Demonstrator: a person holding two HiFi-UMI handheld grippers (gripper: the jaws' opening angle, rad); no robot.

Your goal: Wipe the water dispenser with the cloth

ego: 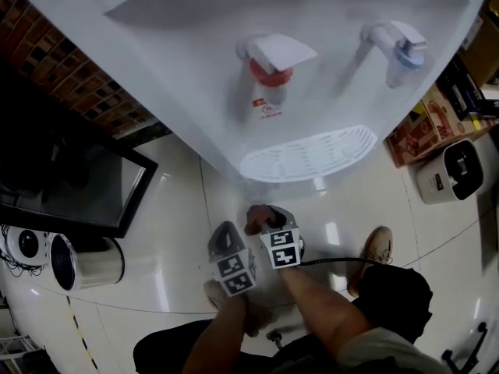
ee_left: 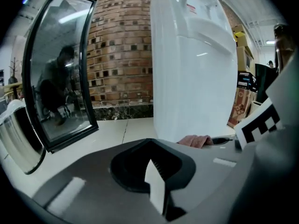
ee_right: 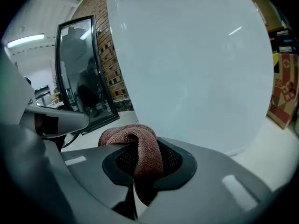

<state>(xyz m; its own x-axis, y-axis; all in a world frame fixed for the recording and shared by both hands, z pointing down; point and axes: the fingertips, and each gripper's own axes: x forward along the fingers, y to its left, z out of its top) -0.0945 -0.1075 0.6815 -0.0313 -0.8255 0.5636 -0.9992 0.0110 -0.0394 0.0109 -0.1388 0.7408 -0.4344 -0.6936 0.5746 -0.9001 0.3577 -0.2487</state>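
Note:
The white water dispenser [ego: 234, 61] stands ahead, with a red tap [ego: 270, 67], a blue tap [ego: 401, 53] and a drip grille [ego: 312, 156]. Its lower body fills the right gripper view [ee_right: 187, 64] and rises at centre right in the left gripper view [ee_left: 196, 69]. My right gripper [ego: 265, 218] is low in front of the dispenser's base, shut on a reddish-brown cloth [ego: 254, 218] that drapes over its jaws [ee_right: 140, 146]. The cloth is close to the white front; contact cannot be told. My left gripper [ego: 224, 236] is just left of it, jaws together with nothing between them [ee_left: 152, 160].
A black-framed glass panel [ego: 70, 185] leans at the left against a brick wall [ee_left: 121, 45]. A metal pot [ego: 86, 263] lies on the white tile floor. Cardboard boxes [ego: 425, 127] and a white appliance [ego: 456, 170] stand to the dispenser's right. The person's shoe [ego: 376, 249] is beside the grippers.

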